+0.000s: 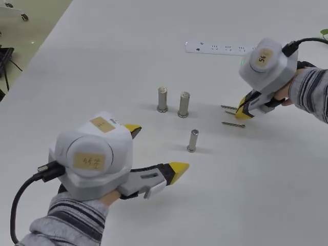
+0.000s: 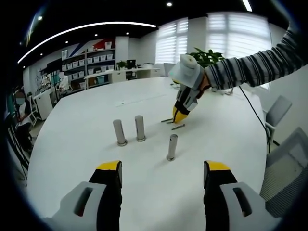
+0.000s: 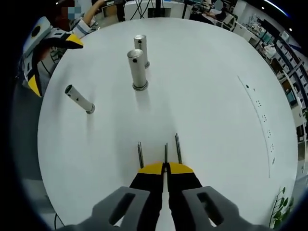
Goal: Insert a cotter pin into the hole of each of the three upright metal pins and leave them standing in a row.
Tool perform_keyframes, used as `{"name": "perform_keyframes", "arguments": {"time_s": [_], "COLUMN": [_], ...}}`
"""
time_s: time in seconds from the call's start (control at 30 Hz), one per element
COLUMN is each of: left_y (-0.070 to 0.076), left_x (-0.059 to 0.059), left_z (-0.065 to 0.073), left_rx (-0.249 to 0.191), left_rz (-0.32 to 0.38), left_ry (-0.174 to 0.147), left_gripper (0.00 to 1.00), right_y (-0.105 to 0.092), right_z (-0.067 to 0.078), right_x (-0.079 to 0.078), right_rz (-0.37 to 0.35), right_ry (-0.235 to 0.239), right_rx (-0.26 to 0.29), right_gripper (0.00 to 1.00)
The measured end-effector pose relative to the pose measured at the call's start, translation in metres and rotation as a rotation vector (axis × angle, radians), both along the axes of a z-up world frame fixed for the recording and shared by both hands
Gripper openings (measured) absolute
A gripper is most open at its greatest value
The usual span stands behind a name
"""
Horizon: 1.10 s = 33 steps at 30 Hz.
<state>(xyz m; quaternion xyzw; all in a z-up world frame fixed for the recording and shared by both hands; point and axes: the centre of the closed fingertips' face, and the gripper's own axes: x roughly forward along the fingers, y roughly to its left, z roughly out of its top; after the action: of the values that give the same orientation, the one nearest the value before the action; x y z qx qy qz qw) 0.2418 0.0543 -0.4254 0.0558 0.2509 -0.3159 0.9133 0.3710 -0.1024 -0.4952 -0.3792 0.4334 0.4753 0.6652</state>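
From the headset, any cross-hole in the nearest metal pin (image 1: 192, 140) is too small for me to make out. The right tool (image 1: 241, 115) covers the near ends of two cotter pins (image 1: 228, 107). In its own view, the middle cotter pin (image 3: 166, 150) vanishes between the closed tips. The power strip (image 1: 218, 48) disappears behind that tool's housing.

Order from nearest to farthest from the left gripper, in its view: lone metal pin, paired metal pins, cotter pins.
1. Lone metal pin, straight ahead.
2. Paired metal pins, farther left; mutually too close to call.
3. Cotter pins, at right gripper.
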Motion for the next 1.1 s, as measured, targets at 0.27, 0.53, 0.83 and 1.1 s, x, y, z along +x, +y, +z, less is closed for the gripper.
{"name": "perform_keyframes", "arguments": {"time_s": [0.27,0.53,0.83,1.1], "left_y": [-0.003,-0.011,-0.022,-0.035], "left_x": [-0.001,0.0,0.0,0.0], "left_z": [0.0,0.003,0.01,0.017], "left_rx": [-0.003,-0.018,-0.057,-0.088], "left_rz": [-0.011,-0.036,-0.053,-0.069], "left_ry": [0.021,0.037,0.057,0.061], "left_gripper": [0.63,0.6,0.53,0.44], "right_y": [-0.005,-0.007,0.007,0.025], "right_z": [0.012,0.026,0.044,0.052], "right_x": [-0.007,-0.016,-0.051,-0.075], "right_rz": [0.02,0.063,0.139,0.214], "right_ry": [-0.052,-0.135,-0.224,-0.274], "right_rx": [0.009,0.035,0.08,0.117], "right_gripper": [0.0,0.0,0.0,0.0]}}
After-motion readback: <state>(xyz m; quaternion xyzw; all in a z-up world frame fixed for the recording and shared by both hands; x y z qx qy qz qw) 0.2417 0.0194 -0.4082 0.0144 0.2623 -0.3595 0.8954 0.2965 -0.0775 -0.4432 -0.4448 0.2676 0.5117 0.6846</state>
